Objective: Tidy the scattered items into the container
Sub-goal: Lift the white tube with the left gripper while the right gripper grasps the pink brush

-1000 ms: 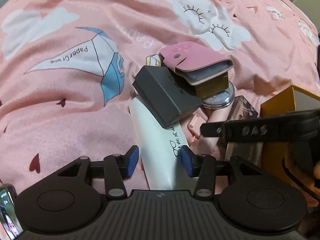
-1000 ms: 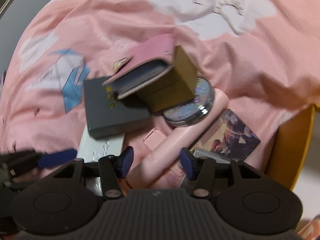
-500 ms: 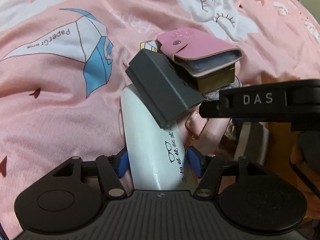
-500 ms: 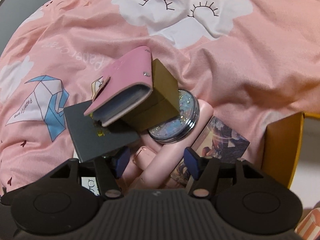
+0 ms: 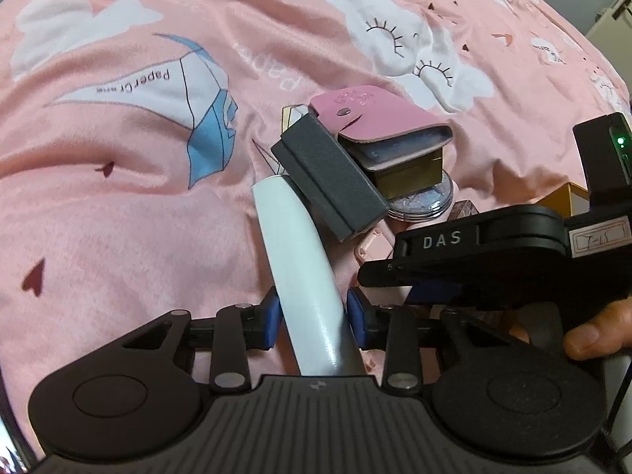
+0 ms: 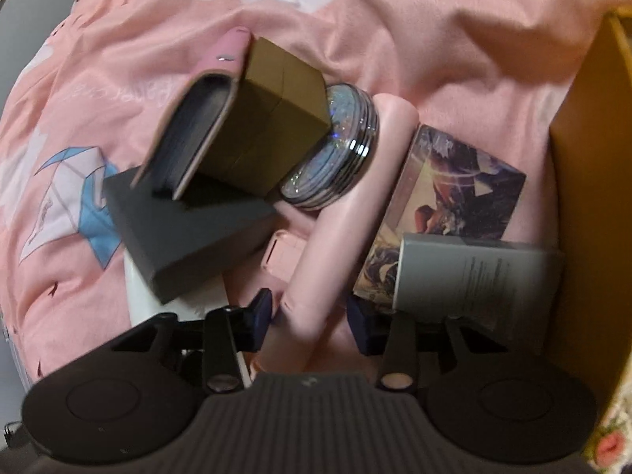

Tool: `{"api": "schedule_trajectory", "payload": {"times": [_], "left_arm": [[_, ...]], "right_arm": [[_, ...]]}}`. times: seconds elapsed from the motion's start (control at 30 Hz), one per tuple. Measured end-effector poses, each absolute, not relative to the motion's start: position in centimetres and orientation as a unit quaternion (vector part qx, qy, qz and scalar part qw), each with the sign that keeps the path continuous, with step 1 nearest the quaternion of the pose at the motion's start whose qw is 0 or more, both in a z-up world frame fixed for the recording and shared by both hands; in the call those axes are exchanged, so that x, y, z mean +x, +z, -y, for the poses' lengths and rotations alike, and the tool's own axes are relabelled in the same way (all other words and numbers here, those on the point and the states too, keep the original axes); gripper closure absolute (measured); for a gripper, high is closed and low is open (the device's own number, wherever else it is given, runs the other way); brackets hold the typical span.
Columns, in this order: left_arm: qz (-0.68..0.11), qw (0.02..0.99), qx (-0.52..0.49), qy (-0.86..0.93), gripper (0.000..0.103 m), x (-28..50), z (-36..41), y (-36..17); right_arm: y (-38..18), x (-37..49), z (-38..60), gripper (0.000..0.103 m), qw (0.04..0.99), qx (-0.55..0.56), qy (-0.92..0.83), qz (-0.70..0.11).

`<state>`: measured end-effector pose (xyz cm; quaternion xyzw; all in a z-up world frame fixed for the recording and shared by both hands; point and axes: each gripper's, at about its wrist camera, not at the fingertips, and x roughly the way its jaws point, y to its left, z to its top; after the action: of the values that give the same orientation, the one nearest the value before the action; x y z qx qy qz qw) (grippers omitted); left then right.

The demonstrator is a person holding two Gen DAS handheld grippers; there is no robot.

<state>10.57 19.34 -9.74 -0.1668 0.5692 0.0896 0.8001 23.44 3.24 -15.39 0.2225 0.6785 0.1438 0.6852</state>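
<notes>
My left hand-held gripper point(image 5: 314, 318) has its blue pads against both sides of the long white glossy glasses case point(image 5: 300, 260), so I read it as clamped on the near end. The case's far end runs under the dark grey textured flat box point(image 5: 330, 179), which in turn carries the pink snap-button card wallet point(image 5: 379, 122) and the olive-gold cardboard box point(image 5: 410, 170) leaning on the glittery round compact point(image 5: 420, 199). All of this lies in a heap on the pink printed bedspread point(image 5: 138, 217), just beside the yellow open container point(image 6: 588, 205) at the right. My right hand-held gripper point(image 6: 310, 314) straddles the pale pink rounded case point(image 6: 343, 213), but its pads look to stand off the sides, so I judge it open and not yet gripping. The main risk, as I see it, is the stack: if I pull the white case out, the grey box may tip and spill the wallet and gold box across the bed. The glossy shell could also slip in a grip this near the end. The two tools sit close together, so they could clash when lifting.
</notes>
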Motion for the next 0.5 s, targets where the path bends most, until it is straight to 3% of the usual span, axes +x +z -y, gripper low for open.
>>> {"api": "schedule_trajectory", "payload": {"times": [0.03, 0.5], "left_arm": [[-0.568, 0.801, -0.165, 0.093, 0.063, 10.6, -19.2, -9.8], [-0.527, 0.828, -0.172, 0.087, 0.065, 7.2, -18.0, -6.9]], "right_arm": [[-15.3, 23.4, -3.3, 0.064, 0.689, 0.218, 0.147, -0.675], [-11.8, 19.4, -2.5, 0.066, 0.709, 0.186, 0.213, -0.646]]}}
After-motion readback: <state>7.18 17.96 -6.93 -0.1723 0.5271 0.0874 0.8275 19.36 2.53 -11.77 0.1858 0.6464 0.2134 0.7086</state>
